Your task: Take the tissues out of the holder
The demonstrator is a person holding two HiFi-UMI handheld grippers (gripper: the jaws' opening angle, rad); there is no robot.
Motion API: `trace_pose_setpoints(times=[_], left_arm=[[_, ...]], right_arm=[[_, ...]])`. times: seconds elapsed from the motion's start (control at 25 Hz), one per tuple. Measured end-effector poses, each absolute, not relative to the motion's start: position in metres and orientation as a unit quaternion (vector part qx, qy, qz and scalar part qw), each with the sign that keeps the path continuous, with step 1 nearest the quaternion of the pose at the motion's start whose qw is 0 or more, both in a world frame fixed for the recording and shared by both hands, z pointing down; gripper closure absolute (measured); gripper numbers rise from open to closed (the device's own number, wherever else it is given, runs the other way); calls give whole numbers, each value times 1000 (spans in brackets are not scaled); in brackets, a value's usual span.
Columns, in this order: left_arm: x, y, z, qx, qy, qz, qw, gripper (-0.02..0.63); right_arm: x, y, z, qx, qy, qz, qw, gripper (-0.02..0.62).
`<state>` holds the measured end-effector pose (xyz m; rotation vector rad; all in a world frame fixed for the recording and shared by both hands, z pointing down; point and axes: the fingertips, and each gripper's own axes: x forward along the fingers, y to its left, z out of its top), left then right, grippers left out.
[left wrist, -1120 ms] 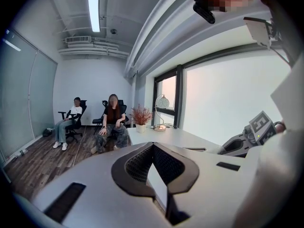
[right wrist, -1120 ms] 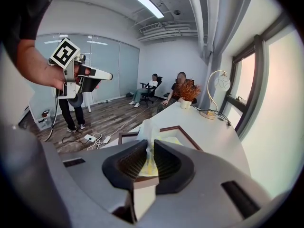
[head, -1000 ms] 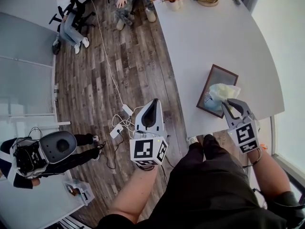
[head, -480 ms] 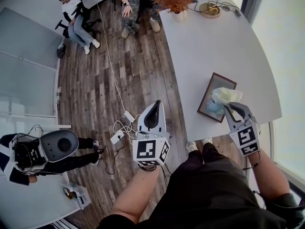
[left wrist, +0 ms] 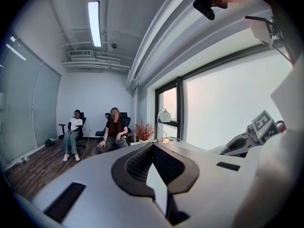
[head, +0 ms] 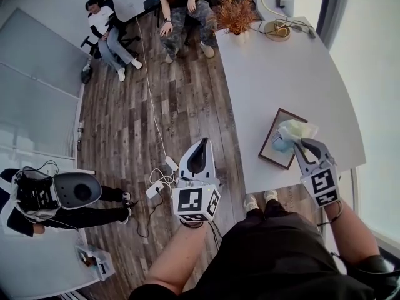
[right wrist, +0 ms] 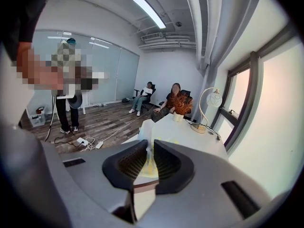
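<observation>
A flat dark-framed holder point(head: 267, 150) lies at the near edge of the white table point(head: 281, 61). A crumpled pale tissue point(head: 295, 130) rises from it, and it also shows in the right gripper view as the same tissue point(right wrist: 146, 131) poking out past the jaws. My right gripper point(head: 304, 145) point(right wrist: 151, 142) is shut on that tissue, just above the holder's near right side. My left gripper point(head: 200, 145) point(left wrist: 153, 145) hangs over the wood floor left of the table, shut with nothing in it.
A dried plant in a pot point(head: 236, 14) and a lamp with cables point(head: 278, 27) stand at the table's far end. Two people sit on chairs point(head: 178, 2) beyond it. A person point(head: 44, 199) stands at the left. A power strip and cords point(head: 159, 180) lie on the floor.
The head view has tilted up, so more of the far room shows. My right gripper stays shut on the tissue at the holder. The left gripper keeps its place over the floor.
</observation>
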<state>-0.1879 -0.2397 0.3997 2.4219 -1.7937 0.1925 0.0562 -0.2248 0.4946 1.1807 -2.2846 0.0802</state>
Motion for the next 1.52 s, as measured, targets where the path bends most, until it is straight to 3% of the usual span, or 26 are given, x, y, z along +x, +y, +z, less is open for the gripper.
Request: trace_pose_setpoints(times=[1.52], left_arm=[[-217, -278, 301, 793, -609, 18, -20, 601]], right_arm=[[59, -293, 379, 487, -847, -54, 207, 545]])
